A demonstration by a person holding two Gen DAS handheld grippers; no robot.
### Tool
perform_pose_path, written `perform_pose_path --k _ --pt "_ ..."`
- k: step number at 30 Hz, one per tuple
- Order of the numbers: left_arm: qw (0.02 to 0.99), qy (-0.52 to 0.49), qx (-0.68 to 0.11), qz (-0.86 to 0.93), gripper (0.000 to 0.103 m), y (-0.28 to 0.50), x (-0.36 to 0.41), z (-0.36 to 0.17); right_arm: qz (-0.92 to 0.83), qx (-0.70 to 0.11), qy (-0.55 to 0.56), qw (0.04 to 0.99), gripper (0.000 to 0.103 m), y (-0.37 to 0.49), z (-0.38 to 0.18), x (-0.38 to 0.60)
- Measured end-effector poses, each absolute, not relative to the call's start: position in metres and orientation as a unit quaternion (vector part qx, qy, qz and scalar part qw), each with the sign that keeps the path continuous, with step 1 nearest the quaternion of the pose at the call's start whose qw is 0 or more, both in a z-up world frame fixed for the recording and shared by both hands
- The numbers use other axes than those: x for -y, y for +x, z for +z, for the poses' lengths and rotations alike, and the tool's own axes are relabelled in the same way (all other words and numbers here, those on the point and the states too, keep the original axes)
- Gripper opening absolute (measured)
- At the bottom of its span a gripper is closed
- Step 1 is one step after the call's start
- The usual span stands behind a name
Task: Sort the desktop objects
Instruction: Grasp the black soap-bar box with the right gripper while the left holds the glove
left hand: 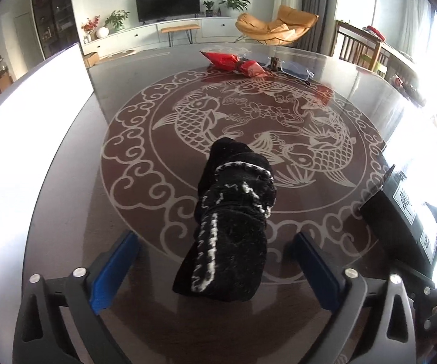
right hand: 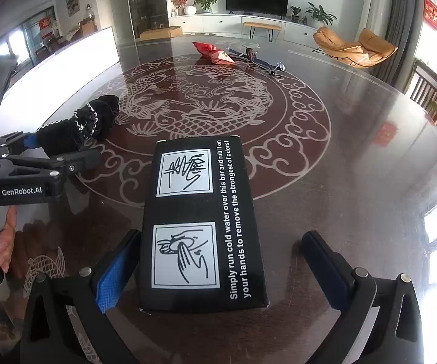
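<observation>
Black sock between wide left claw — box print shows only inside wide right claw.

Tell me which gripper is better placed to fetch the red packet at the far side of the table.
Neither clearly. The red packet lies far from both, about straight ahead. The left gripper stands open around the black sock; the right gripper stands open around the black box.

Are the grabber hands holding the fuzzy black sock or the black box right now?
No, nothing is held. The left gripper is open around the black sock, not touching it. The right gripper is open too, and the black box lies on the table.
</observation>
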State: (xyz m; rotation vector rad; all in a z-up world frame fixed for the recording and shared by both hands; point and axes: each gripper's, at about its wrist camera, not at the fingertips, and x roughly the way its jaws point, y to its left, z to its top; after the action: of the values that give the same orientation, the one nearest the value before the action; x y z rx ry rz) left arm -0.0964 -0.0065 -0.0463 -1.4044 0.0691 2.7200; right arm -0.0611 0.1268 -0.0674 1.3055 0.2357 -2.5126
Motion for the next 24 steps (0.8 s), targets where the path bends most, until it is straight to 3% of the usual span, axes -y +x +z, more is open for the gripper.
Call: perform_pose_path --k 24 --pt "0.052 -0.46 -0.022 0.886 0.103 -0.0929 0.0139 -0.0483 -0.875 -0.083 0.453 0.147 0.103 -0.0639 -0.0665 -0.1269"
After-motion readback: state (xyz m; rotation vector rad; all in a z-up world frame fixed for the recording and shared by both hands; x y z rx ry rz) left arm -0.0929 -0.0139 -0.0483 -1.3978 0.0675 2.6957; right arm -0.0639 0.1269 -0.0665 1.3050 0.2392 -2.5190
